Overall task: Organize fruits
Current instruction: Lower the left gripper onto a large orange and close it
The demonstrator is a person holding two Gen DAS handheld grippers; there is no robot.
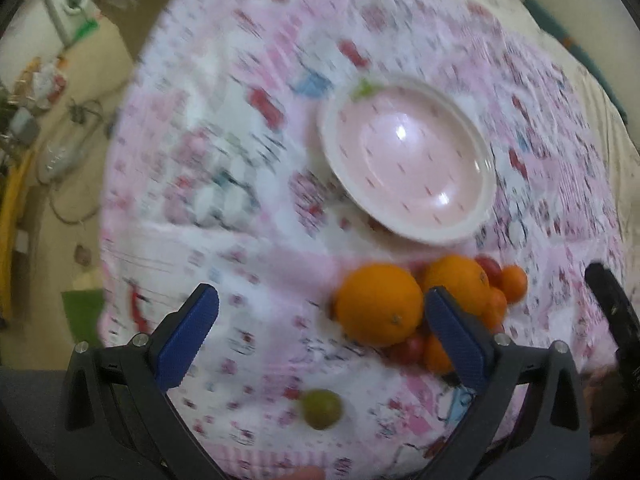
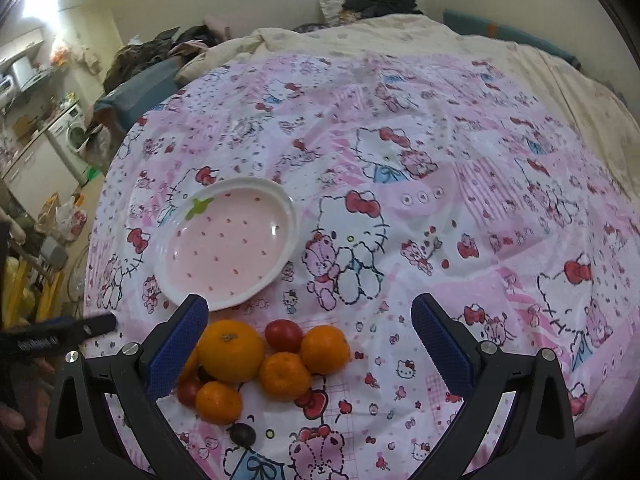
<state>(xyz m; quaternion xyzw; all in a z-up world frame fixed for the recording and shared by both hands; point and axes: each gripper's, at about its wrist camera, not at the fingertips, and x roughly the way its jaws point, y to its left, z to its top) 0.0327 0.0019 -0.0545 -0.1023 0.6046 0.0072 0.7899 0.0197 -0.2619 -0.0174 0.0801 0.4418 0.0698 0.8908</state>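
Note:
A pink strawberry-shaped bowl (image 1: 412, 164) (image 2: 228, 242) sits empty on the Hello Kitty cloth. Just in front of it lies a pile of fruit: a large orange (image 1: 378, 304) (image 2: 230, 350), a second large orange (image 1: 456, 280), several small oranges (image 2: 325, 349) and red tomatoes (image 2: 283, 335). A small green fruit (image 1: 321, 409) lies apart, near my left gripper (image 1: 320, 312), which is open and empty above the cloth beside the pile. My right gripper (image 2: 310, 322) is open and empty over the pile. A dark round fruit (image 2: 242, 434) lies in front of the pile.
The pink patterned cloth (image 2: 440, 184) covers a bed with a cream blanket (image 2: 380, 36) behind. Clothes are piled at the far end. The floor and a washing machine (image 2: 74, 132) are to the left of the bed edge. The left wrist view is motion-blurred.

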